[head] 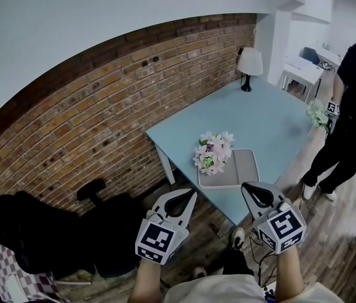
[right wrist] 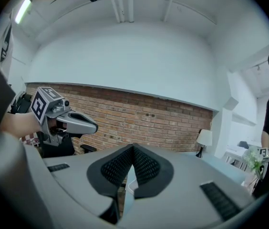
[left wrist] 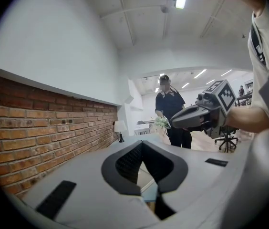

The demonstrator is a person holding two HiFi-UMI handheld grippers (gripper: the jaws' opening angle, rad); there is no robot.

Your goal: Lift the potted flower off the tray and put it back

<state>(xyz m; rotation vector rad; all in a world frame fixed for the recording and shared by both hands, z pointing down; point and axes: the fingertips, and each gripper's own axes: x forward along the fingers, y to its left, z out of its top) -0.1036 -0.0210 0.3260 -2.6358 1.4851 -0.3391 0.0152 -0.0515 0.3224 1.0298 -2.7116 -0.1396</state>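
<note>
step: reach in | left gripper [head: 183, 201] + right gripper [head: 257, 194] both closed, empty | tip: open the 2 first, grab potted flower [head: 214, 151] low on tray [head: 245, 167], skip petals

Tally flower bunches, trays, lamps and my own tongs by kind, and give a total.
Flower bunches: 2, the potted flower on the tray and a second bunch beside the standing person
Trays: 1
Lamps: 1, the lamp
Tongs: 2, left tongs and right tongs, both shut
Total: 6
</note>
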